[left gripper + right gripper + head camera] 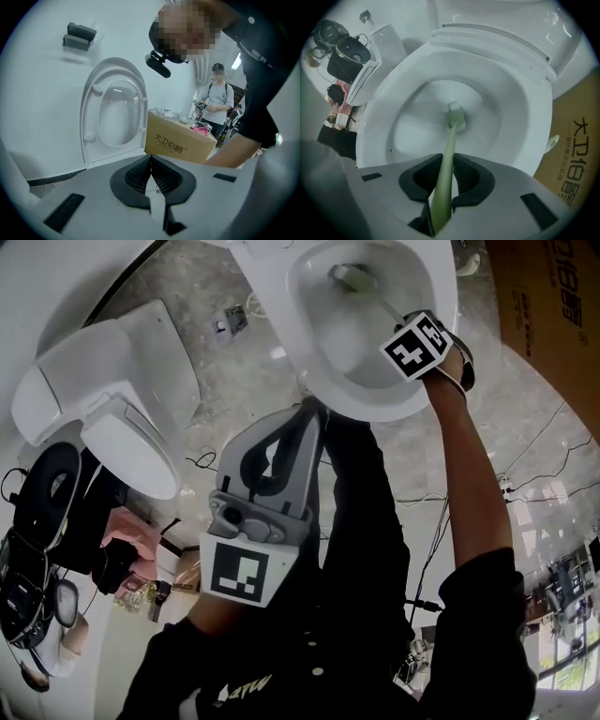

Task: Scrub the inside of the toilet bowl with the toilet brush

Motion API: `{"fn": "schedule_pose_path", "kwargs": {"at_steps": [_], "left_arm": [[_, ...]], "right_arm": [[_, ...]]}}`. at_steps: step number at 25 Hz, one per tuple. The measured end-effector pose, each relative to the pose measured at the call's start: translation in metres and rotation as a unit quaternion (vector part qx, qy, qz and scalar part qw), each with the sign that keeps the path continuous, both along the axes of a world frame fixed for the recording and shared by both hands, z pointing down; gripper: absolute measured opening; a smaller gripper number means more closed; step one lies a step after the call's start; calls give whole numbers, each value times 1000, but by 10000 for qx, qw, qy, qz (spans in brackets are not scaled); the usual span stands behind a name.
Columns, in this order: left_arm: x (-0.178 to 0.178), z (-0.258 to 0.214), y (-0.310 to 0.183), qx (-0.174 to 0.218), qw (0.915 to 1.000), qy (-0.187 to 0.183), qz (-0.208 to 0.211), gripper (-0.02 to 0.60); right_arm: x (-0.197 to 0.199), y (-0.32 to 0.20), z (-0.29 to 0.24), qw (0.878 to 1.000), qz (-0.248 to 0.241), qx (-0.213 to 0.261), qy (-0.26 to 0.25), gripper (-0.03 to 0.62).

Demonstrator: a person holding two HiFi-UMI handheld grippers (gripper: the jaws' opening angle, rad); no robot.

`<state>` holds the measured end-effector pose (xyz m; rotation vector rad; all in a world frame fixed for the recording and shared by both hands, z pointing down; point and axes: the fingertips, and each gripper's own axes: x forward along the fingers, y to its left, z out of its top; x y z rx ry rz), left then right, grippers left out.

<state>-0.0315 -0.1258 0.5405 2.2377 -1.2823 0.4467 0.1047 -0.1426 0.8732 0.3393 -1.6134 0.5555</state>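
Observation:
The white toilet bowl [323, 352] [515, 89] is at the top of the head view. A pale green toilet brush [449, 140] reaches down into it, its bristled head [457, 117] [352, 277] against the inner wall near the bottom. My right gripper [446, 169] [409, 326] is over the bowl's near rim, shut on the brush handle. My left gripper [312, 414] [151, 161] hangs below the bowl, close to my body. Its jaws are shut with nothing between them, and they point at the raised seat [112, 117].
A second white toilet [103, 399] stands to the left. A cardboard box [553, 315] [180, 140] [576, 154] sits right beside the bowl. Cables trail over the marble floor [553, 442]. A bystander [218, 105] stands behind the box.

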Motion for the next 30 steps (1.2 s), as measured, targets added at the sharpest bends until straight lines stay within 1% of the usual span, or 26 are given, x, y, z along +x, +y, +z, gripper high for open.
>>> {"fn": "schedule_pose_path", "kwargs": {"at_steps": [6,14,23,30], "left_arm": [[2,-3,0,19,10000,34,25,28],[-1,-10,-2,81,10000,26,38,28],[-1,-7,-1,75,9999,30,65,26],[0,-7,-1,58,9999,40,77,28]], "right_arm": [[13,-3,-8,9990,318,-33,323,87],[13,21,-7,9967,460,-415,522,89],[17,58,-4,9941,540,-806,489,89],[19,80,-4,9924,590,-965,480,87]]}}
